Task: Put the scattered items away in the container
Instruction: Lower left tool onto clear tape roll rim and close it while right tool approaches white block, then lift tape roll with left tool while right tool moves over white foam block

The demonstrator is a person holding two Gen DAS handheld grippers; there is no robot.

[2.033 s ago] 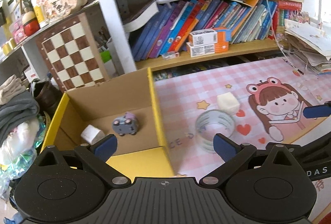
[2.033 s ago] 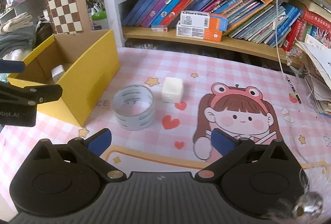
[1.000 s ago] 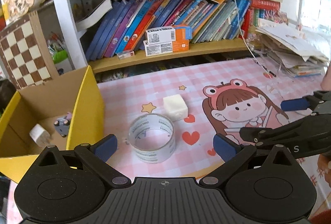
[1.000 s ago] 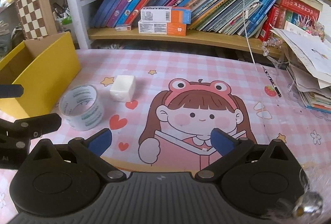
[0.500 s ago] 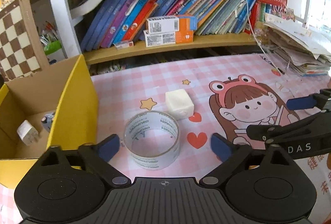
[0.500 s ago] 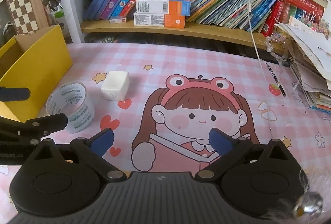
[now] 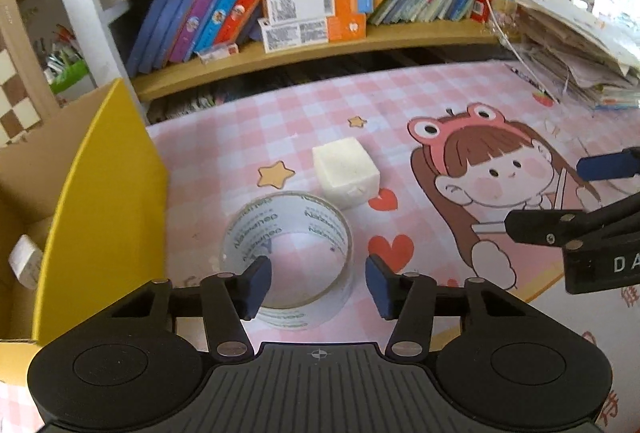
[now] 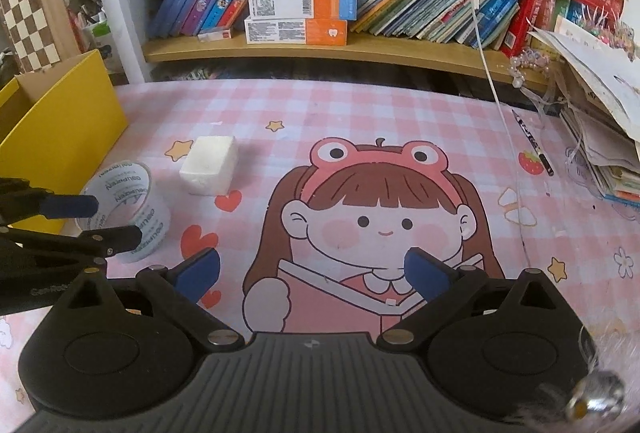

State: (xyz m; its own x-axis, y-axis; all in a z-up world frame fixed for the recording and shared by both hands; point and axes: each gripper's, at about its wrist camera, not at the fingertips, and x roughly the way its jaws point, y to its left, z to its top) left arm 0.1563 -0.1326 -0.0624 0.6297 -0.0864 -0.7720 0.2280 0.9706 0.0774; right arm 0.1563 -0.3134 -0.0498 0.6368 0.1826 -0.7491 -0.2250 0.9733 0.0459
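Here the left gripper [image 7: 318, 283], fingers closing around the clear tape roll [image 7: 288, 253], meets a light, stiff, slick ring; its wall suits gripping. The right gripper [image 8: 312, 271] hangs open, empty.

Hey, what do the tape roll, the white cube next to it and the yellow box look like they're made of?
Tape roll: clear glossy plastic film; the checked mat shows through its wall.
White cube: probably foam or sponge, matte with a slightly grainy surface; hard to be sure.
Yellow box: cardboard, with a smooth yellow outside and a plain brown inside.
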